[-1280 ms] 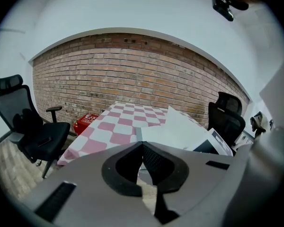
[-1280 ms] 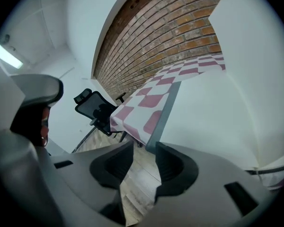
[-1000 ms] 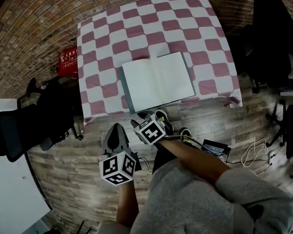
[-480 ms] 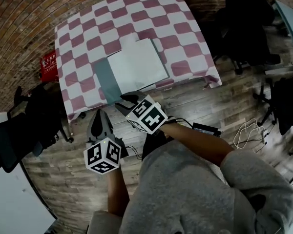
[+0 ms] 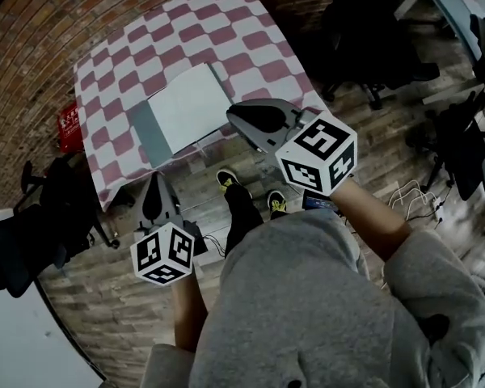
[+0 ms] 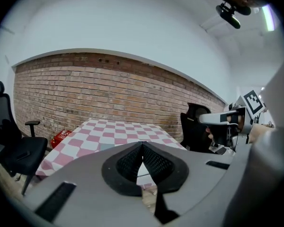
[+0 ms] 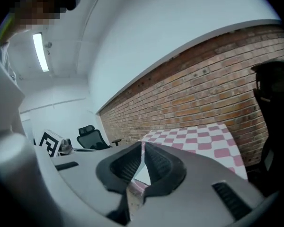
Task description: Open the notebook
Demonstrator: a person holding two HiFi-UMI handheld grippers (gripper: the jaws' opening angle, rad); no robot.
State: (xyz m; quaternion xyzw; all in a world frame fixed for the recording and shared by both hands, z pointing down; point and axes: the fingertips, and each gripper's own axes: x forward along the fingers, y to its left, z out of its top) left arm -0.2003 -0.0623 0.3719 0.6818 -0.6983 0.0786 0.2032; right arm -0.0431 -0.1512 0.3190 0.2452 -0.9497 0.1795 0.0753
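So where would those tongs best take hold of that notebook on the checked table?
Probably the notebook's near edge, coming in low from the person's side. It lies flat, white page up, so only a thin edge offers a grip, and that one sits closest to the table's front rim.

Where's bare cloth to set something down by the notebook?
Free: the checkered cloth between the notebook and the brick wall, and the stretch to its right. Tight: the near edge, where the notebook lies.
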